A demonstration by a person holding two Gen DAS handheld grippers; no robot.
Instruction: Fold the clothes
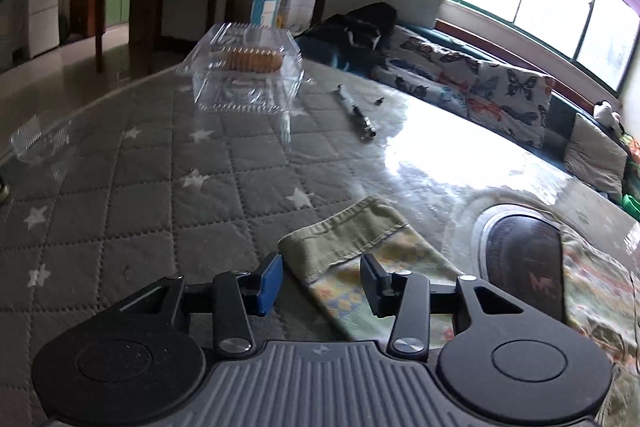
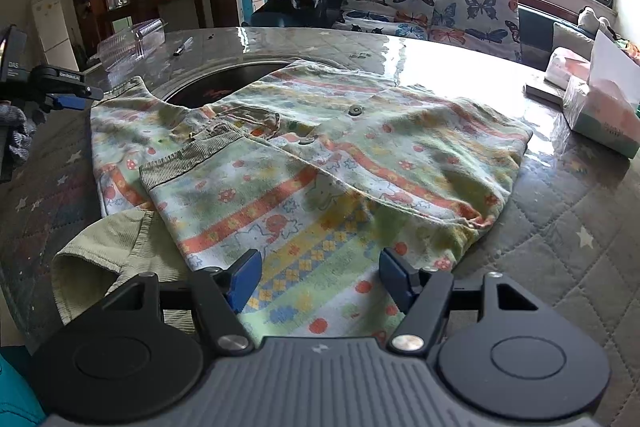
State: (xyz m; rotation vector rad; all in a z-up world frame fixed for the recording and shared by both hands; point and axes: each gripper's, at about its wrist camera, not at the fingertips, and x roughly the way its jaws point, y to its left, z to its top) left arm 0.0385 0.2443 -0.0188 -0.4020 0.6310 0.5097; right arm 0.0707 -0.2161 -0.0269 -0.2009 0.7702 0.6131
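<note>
Small cotton shirt (image 2: 304, 163) lies flat on the counter (image 2: 560, 235), partly folded: soft knit, pale green with orange stripes, printed flowers and checks, two round snaps down the front. One sleeve is folded across the body, its ribbed cuff (image 2: 188, 159) pointing left. A plain green ribbed hem sticks out at the near-left corner. The shirt's far edge overlaps a round dark inset (image 2: 224, 87) with a metal ring, set in the counter.

The counter top is grey quilted cloth with white stars under a glossy clear sheet, with strong window glare on the far side.

Right hand-held gripper (image 2: 320, 281) sits over the shirt's near edge, jaws released, blue pads apart, cloth lying under the gap but not pinched. Left hand-held gripper (image 1: 320, 283) is at the shirt's left side, jaws part-open over the green ribbed edge (image 1: 344, 231), pads not pressing it.

Open counter lies left of and behind the shirt. A clear plastic clamshell box (image 1: 248, 67) with biscuits inside stands at the far left, a pen (image 1: 358, 115) just right of it. A tissue box (image 2: 600, 115) stands at the right edge, near the shirt's right side. A bench with butterfly cushions (image 2: 440, 11) runs behind the counter under the window.
</note>
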